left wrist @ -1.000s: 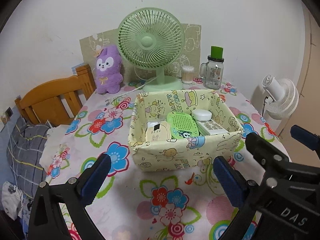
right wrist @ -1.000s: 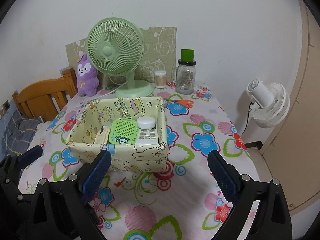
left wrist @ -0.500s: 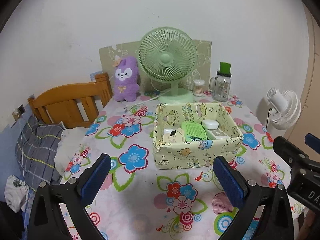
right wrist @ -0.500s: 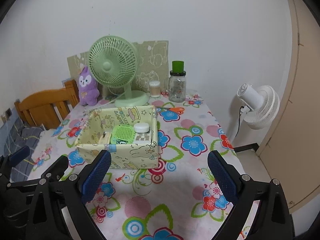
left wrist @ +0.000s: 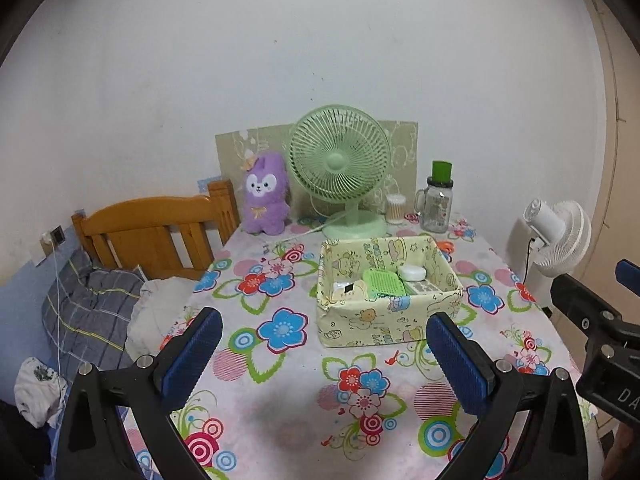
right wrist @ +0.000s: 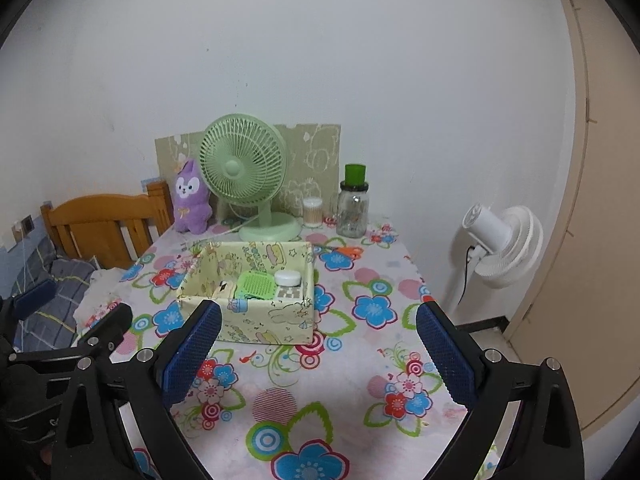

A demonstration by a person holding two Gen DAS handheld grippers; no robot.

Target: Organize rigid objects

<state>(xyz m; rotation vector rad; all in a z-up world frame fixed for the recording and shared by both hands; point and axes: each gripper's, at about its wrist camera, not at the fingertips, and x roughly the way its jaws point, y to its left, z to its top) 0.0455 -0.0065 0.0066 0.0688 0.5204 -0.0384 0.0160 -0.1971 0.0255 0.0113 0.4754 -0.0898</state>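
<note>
Both claws, left [left wrist: 320, 356] and right [right wrist: 316, 348], spread and empty, have pulled back from my filled yellow cartoon-print fabric box [left wrist: 384, 320], whose soft walls could buckle if bumped.

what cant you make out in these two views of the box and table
- Fabric box floor: both views, hidden by its near wall.
- Cream item in the box: too small to identify.
- Orange object behind the box: left view, mostly hidden.
- Left gripper and right gripper bodies: cut off below.
</note>
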